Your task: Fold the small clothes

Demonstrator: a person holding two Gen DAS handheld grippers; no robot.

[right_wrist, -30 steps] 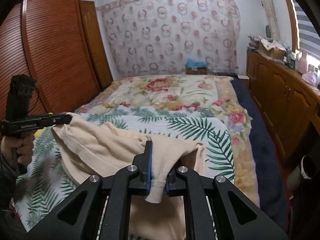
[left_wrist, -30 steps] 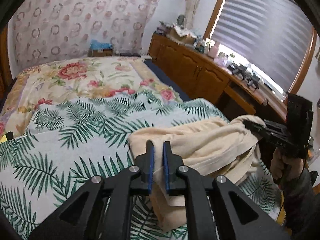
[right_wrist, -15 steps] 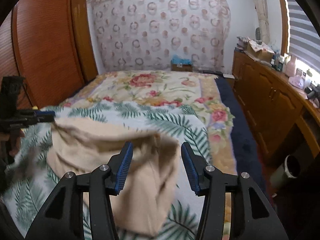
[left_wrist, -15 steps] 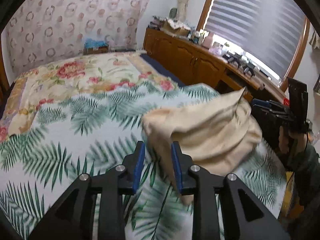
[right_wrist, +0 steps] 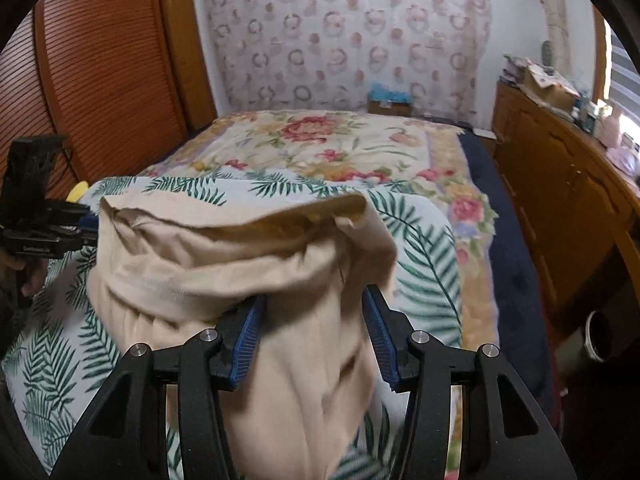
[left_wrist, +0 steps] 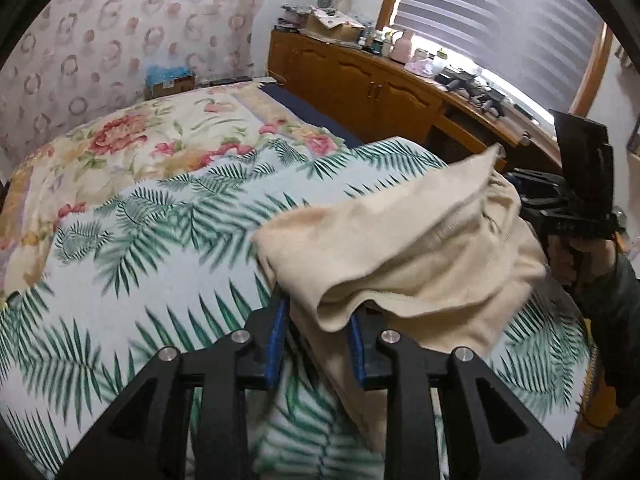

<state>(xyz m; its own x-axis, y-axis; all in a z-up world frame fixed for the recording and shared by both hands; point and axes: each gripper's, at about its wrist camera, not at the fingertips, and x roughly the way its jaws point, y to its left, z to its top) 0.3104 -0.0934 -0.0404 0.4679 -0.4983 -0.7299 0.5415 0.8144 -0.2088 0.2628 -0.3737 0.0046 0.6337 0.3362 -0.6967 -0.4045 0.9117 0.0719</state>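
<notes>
On the palm-leaf bedspread (left_wrist: 120,280) the beige garment (left_wrist: 400,248) lies bunched between both parted grippers, left gripper (left_wrist: 316,340) and right gripper (right_wrist: 312,336); their lettering seems unreadable. Floral quilt (right_wrist: 320,140) beyond.

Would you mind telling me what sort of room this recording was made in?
Most likely a home bedroom: a bed with a floral blanket fills the room, a louvred wooden wardrobe stands along one side, and a cluttered wooden sideboard runs under a window with blinds.

bare palm-print sheet (left_wrist: 132,280) leftward, cabinet (right_wrist: 560,184) (cluttered) flanking bed
</notes>
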